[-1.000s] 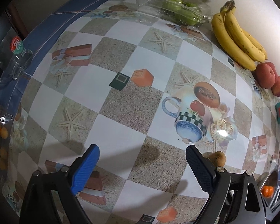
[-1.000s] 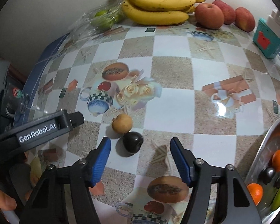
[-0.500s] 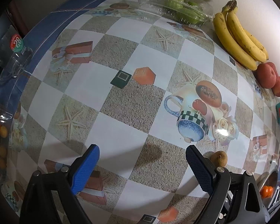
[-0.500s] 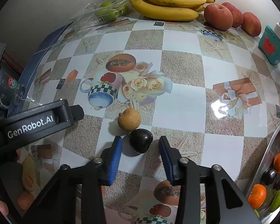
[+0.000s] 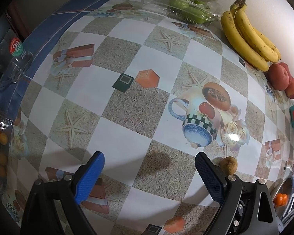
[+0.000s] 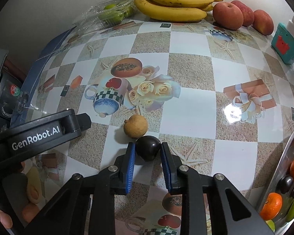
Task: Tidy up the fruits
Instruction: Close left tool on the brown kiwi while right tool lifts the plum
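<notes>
Right tool (image 6: 148,149): blue pads closed against both sides of a dark plum (image 6: 148,150), which sits on the desk (image 6: 188,113) near centre, touching a brown fruit (image 6: 135,126) just beyond it. Left tool (image 5: 149,168): jaws wide apart, holding nothing, over the checked cloth. Far edge: bananas (image 6: 174,4), peaches (image 6: 243,17), green fruit in a clear box (image 6: 109,15). Near right: metal tray (image 6: 280,168) with oranges and dark fruit.

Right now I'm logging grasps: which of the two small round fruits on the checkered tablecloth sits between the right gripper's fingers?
The glossy dark plum, between the right gripper's blue pads. The matte tan-brown round fruit lies just beyond, outside them.
</notes>
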Demonstrator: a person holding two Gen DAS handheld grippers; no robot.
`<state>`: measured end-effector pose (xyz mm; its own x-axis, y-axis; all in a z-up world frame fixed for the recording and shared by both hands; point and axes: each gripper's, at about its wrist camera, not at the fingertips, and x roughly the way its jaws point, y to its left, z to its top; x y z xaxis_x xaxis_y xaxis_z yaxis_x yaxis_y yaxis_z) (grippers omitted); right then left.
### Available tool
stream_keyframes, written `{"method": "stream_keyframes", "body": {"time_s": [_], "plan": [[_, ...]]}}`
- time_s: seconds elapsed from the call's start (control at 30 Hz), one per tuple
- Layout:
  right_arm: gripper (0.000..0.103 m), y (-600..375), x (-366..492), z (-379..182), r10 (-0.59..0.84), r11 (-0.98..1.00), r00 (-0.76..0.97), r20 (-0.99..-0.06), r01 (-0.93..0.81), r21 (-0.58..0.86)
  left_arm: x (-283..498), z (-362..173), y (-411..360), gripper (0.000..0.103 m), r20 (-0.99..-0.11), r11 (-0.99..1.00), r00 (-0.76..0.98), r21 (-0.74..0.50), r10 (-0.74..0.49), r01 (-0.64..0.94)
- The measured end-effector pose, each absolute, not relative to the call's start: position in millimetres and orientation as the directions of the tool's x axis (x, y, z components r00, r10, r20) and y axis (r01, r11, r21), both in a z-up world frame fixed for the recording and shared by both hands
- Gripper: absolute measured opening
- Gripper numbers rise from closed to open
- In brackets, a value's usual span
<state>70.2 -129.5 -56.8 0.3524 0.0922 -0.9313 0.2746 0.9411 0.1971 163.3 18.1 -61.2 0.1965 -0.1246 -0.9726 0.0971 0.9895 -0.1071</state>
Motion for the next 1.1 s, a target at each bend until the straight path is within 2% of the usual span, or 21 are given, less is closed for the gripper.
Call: {"method": "stream_keyframes", "body": {"time_s": [0.53, 0.6, 0.73, 0.8, 0.93, 1.0, 1.1], "plan": [[0.027, -170.6, 47.3, -37.4, 0.118, 0.891, 0.396, -0.910, 0.363, 0.274, 151.2, -50.1, -18.6, 0.094, -0.951, 0.962, 0.198, -0.201, -0.237, 0.186], [0.027, -184.6, 42.4, -34.3, 0.106, 0.877, 0.405, -0.908, 0.392, 0.277, 148.5, -50.3, -27.0, 0.086, -0.945, 0.950, 0.185, -0.229, -0.269, 0.210], [0.027, -208.9, 32.5, -29.9, 0.094, 0.847, 0.421, -0.902, 0.442, 0.294, 142.1, -49.5, -46.8, 0.085, -0.939, 0.933, 0.176, -0.244, -0.296, 0.265], [0.027, -216.3, 29.6, -28.7, 0.088, 0.839, 0.427, -0.900, 0.455, 0.298, 138.0, -48.6, -57.3, 0.077, -0.935, 0.923, 0.170, -0.253, -0.310, 0.291], [0.027, -225.9, 24.7, -26.5, 0.084, 0.826, 0.436, -0.896, 0.472, 0.308, 134.5, -52.8, -69.2, 0.069, -0.934, 0.912, 0.158, -0.258, -0.320, 0.320], [0.027, -227.3, 22.5, -25.6, 0.084, 0.827, 0.437, -0.895, 0.471, 0.307, 135.4, -53.9, -68.5, 0.057, -0.935, 0.909, 0.155, -0.256, -0.320, 0.330], [0.027, -227.3, 22.0, -25.0, 0.086, 0.829, 0.438, -0.895, 0.466, 0.309, 134.6, -54.8, -71.5, 0.046, -0.936, 0.908, 0.157, -0.250, -0.316, 0.336]]}}
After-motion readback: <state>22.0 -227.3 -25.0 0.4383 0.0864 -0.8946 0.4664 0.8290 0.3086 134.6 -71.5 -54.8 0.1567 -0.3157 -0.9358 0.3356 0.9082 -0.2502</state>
